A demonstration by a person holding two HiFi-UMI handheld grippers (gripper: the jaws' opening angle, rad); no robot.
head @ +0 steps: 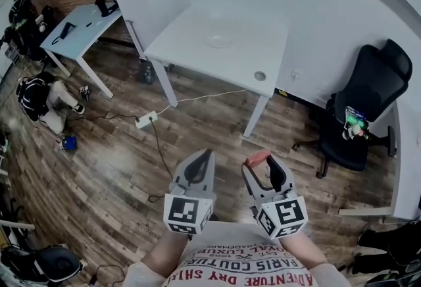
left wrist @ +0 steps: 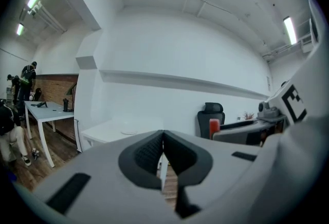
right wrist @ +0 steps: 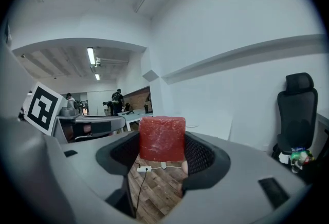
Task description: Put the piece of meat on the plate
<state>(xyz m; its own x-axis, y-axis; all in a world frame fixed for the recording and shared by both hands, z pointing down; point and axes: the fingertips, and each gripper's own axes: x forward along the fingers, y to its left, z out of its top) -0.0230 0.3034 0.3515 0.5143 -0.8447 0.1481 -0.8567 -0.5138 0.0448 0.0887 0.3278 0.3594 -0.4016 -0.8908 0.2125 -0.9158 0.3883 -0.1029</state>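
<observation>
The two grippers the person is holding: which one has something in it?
The right gripper: its jaws clamp a red piece of meat. The left gripper has its jaws shut together, with nothing between them.

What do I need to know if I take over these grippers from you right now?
The left hand-held gripper is shut and empty.
The right hand-held gripper is shut on the meat, held above the wooden floor.
The plate sits on the white table ahead.
Done: the meat is gripped.
To do: carry it over and set it on the plate.
</observation>
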